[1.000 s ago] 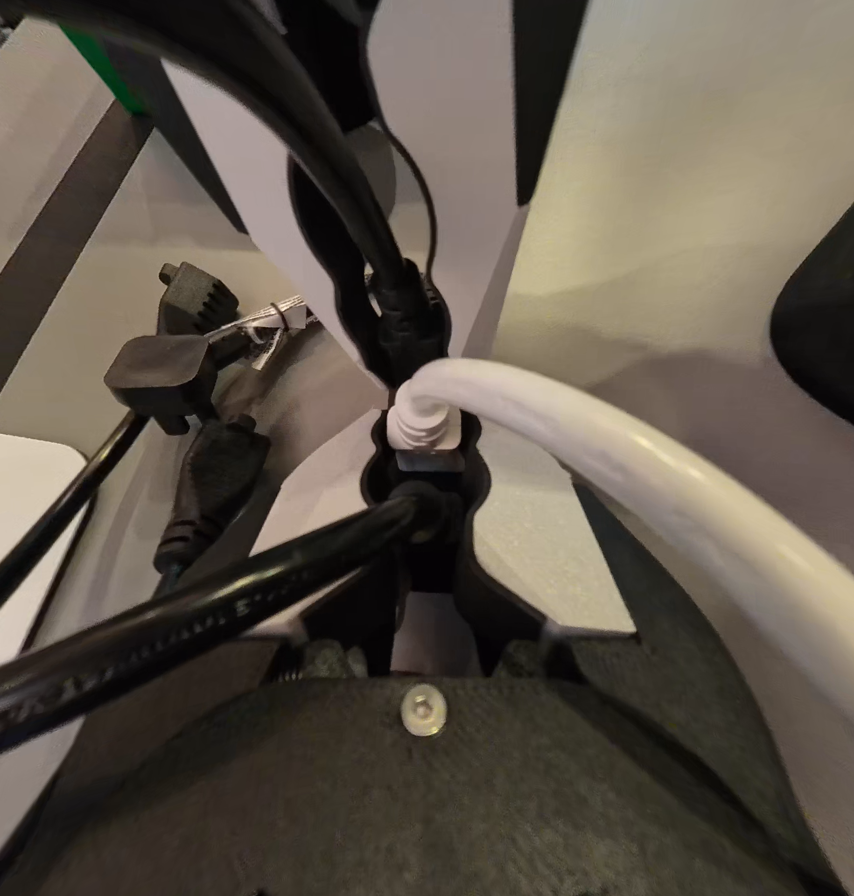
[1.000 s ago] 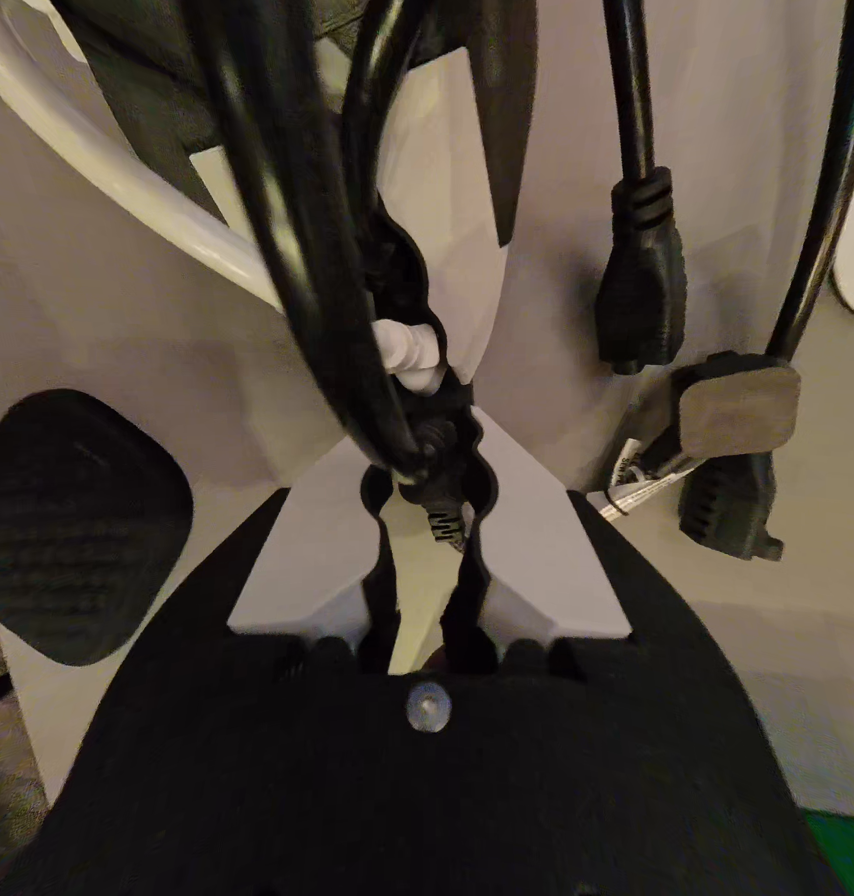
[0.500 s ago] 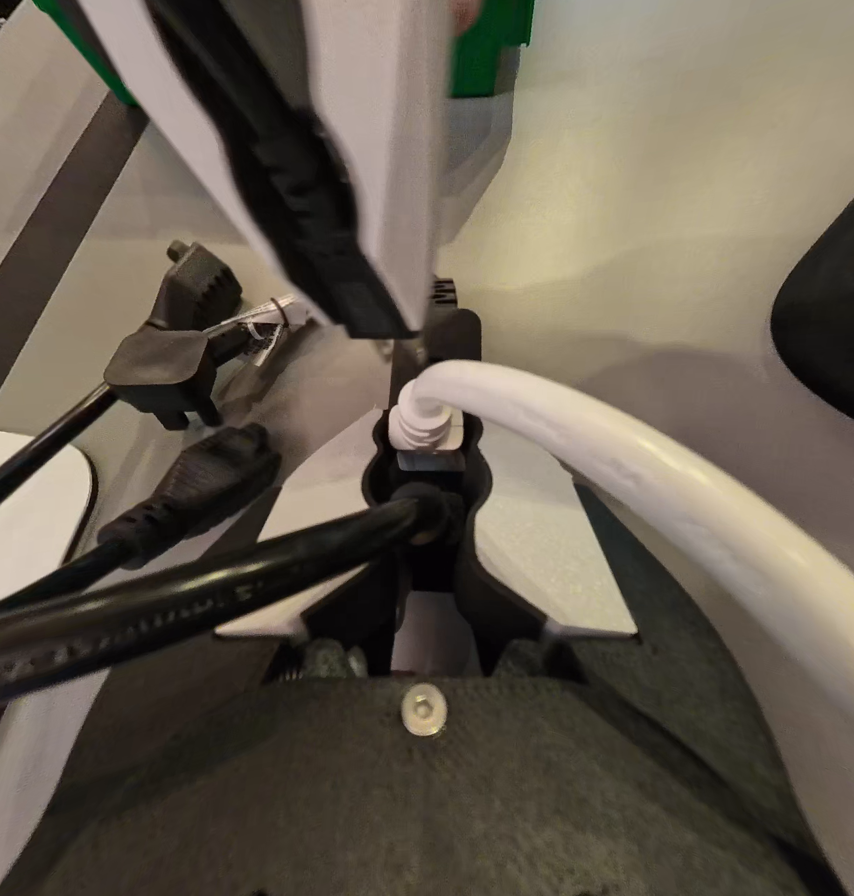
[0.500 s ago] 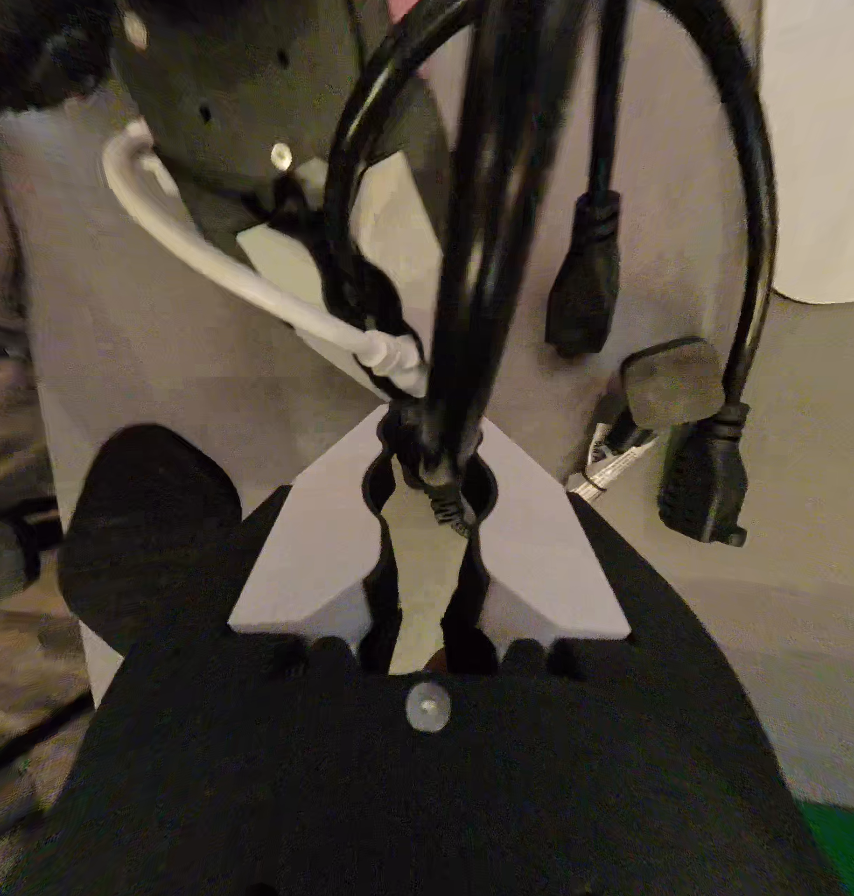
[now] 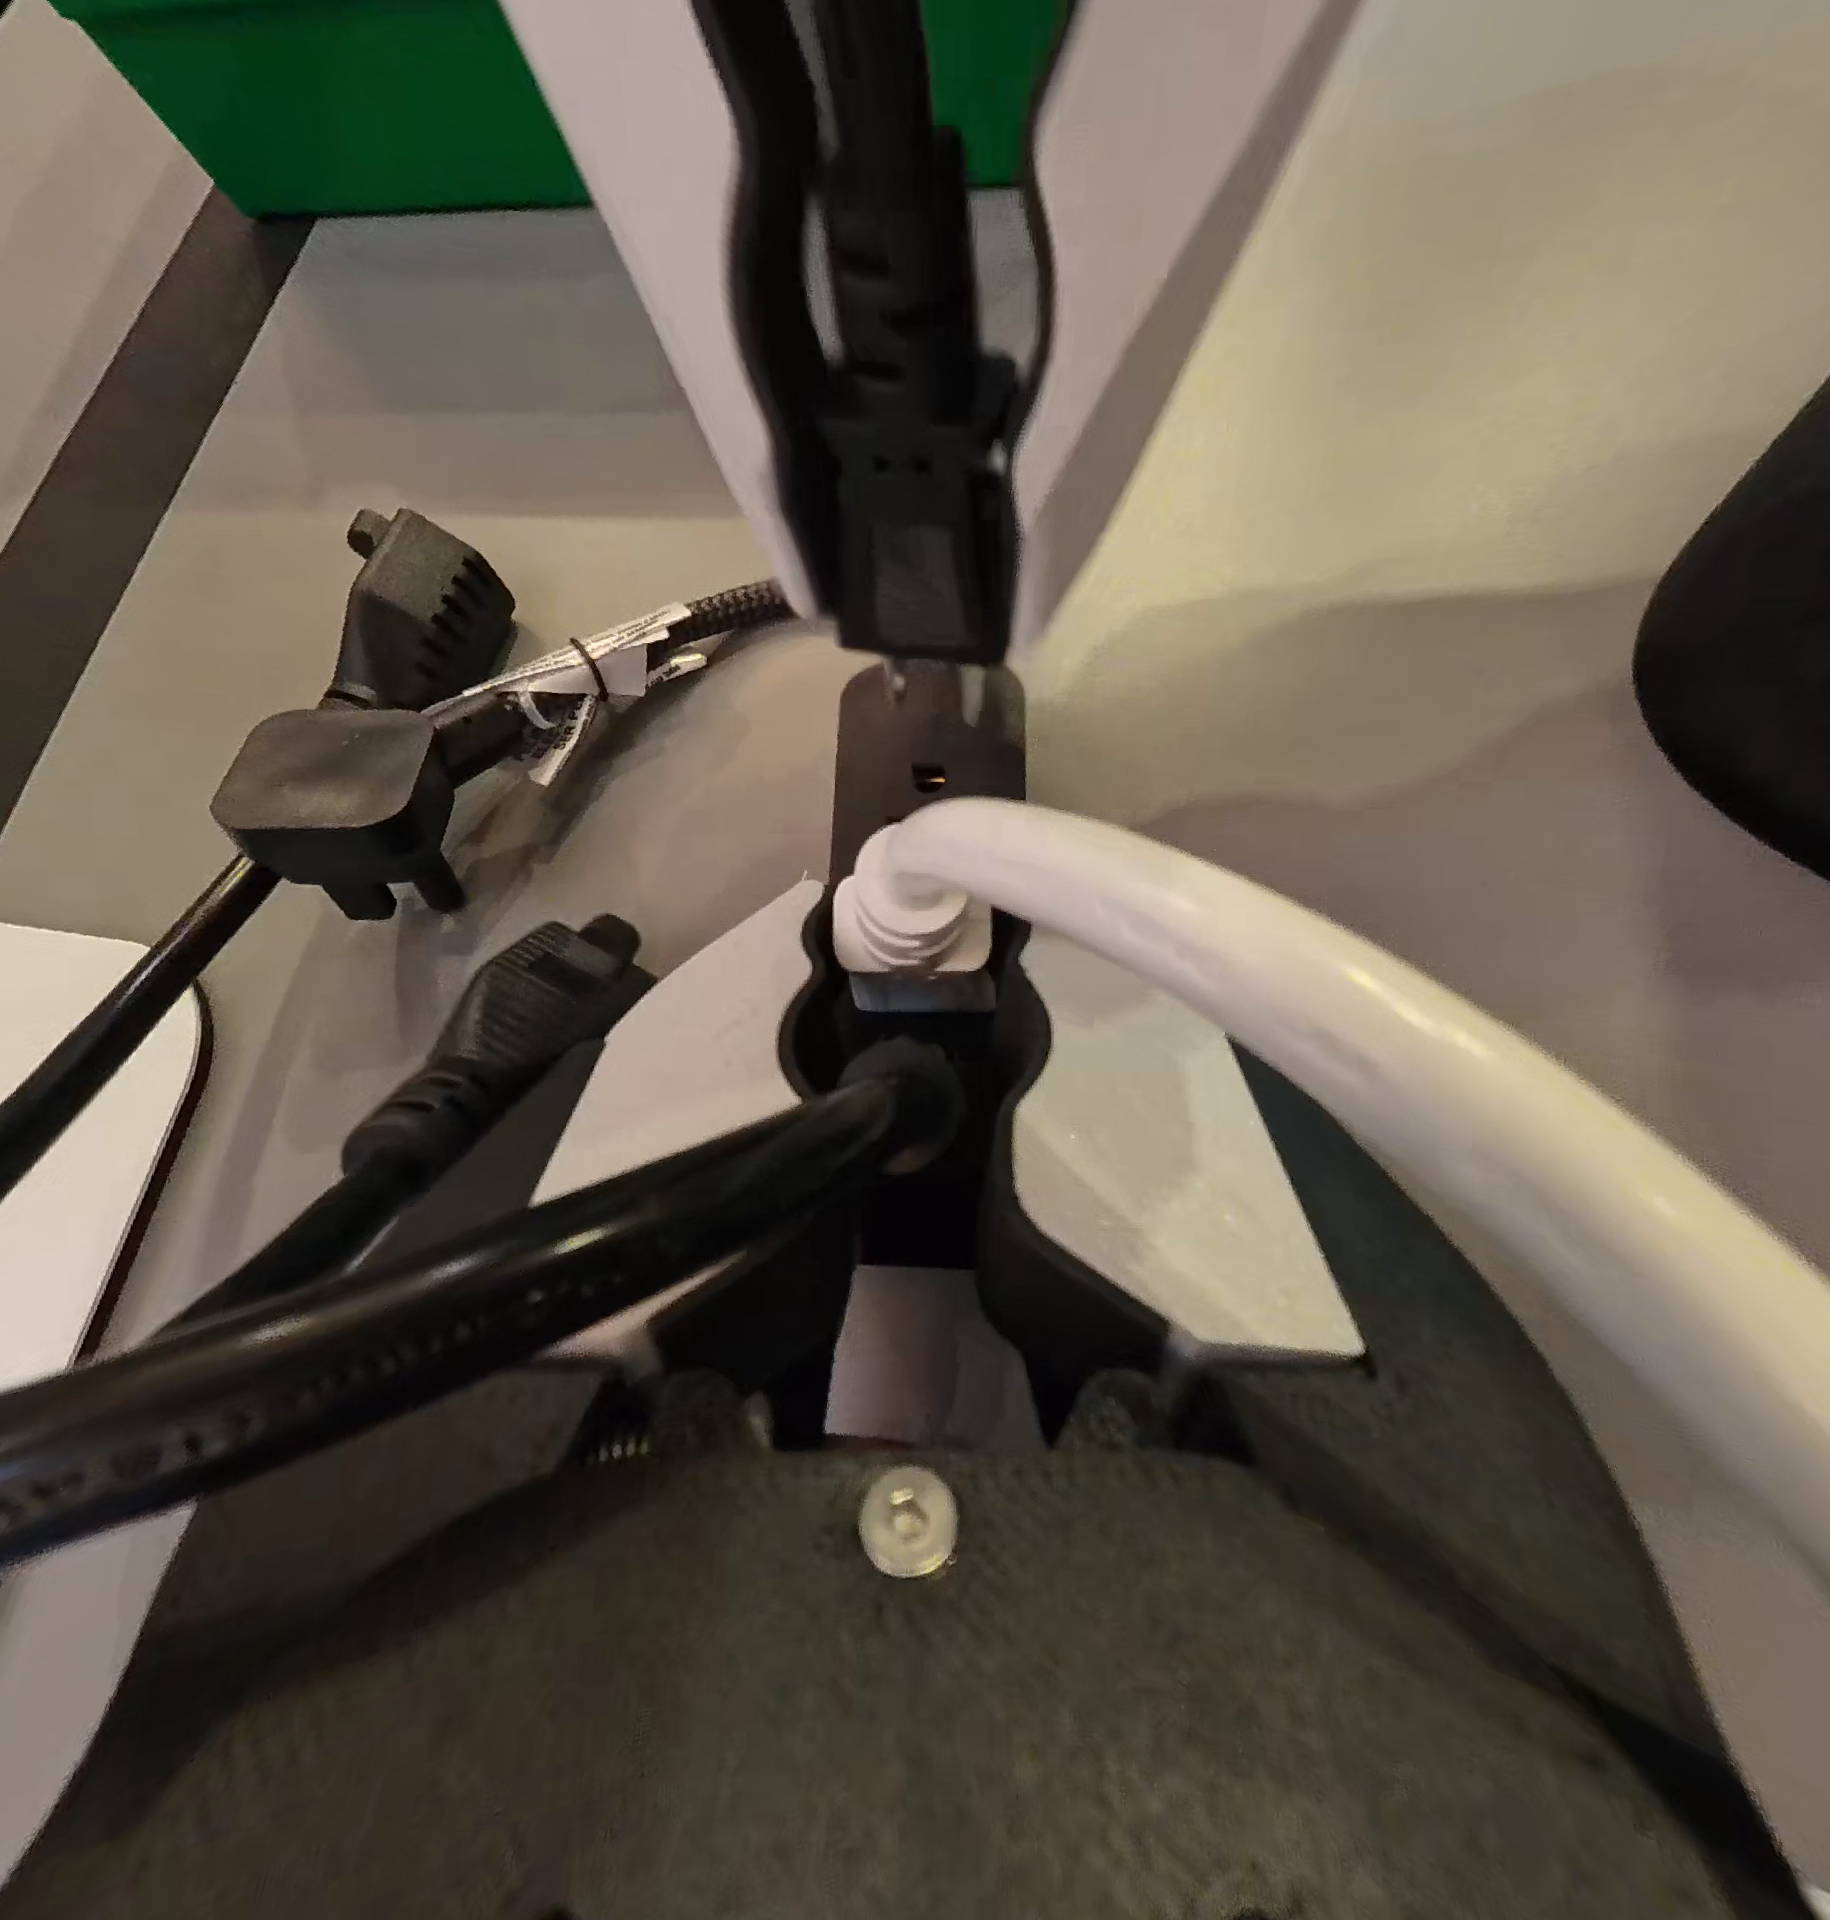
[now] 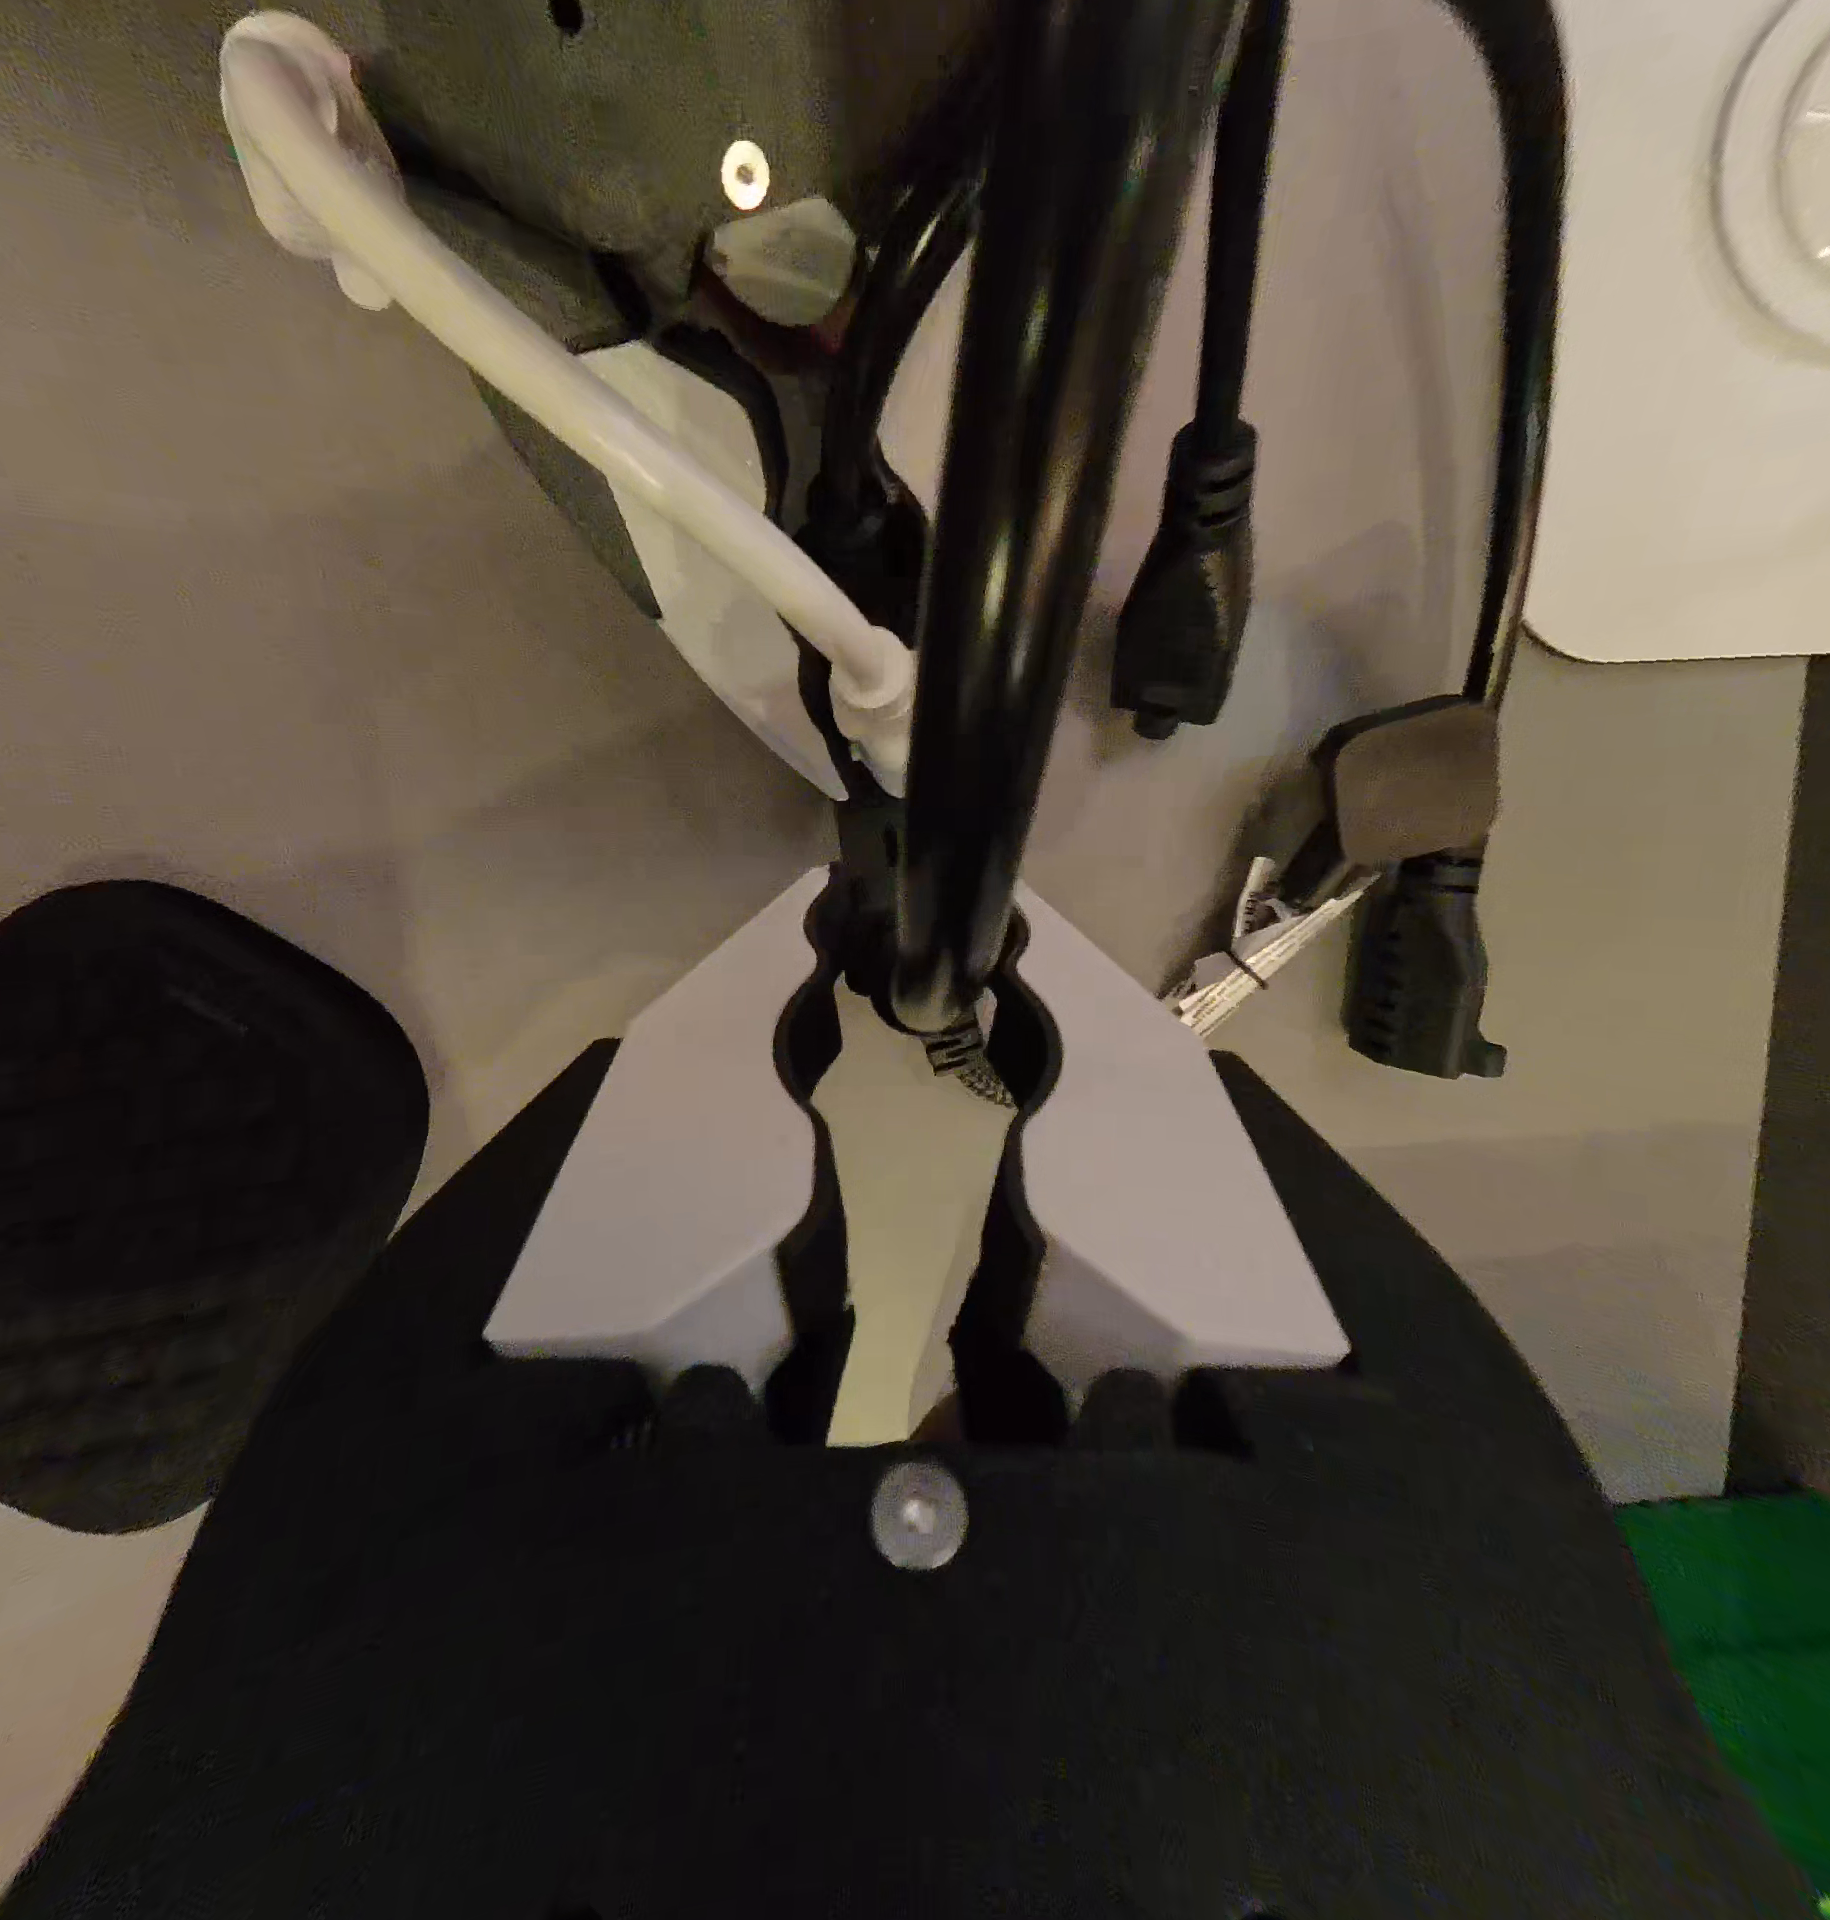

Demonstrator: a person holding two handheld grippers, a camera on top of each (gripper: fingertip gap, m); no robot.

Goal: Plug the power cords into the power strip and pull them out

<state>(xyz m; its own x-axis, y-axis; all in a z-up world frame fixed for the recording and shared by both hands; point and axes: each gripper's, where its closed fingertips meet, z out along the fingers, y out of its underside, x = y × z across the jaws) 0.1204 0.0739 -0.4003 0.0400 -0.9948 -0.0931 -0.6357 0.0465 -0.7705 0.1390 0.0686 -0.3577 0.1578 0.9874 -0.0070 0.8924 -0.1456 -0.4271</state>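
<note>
Black plug (image 5: 916,540) sits between right gripper (image 5: 906,623) fingers (just above the power strip (image 5: 932,753)).

A dark rounded pad (image 6: 152,1195) lies near my table's (image 5: 1462,312) edge. A white panel (image 6: 1700,343) with raised rings sits at another edge, and green flooring (image 5: 371,94) shows past it.

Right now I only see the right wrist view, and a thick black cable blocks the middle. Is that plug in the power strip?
Observer: Not fully. In the left wrist view, bare metal prongs show between the black plug, held by the right gripper, and the power strip.
Operator: Is anything else plugged in?
Observer: It looks so: another black cord meets the strip between the fingers of the left gripper, just behind the white cable.
</note>
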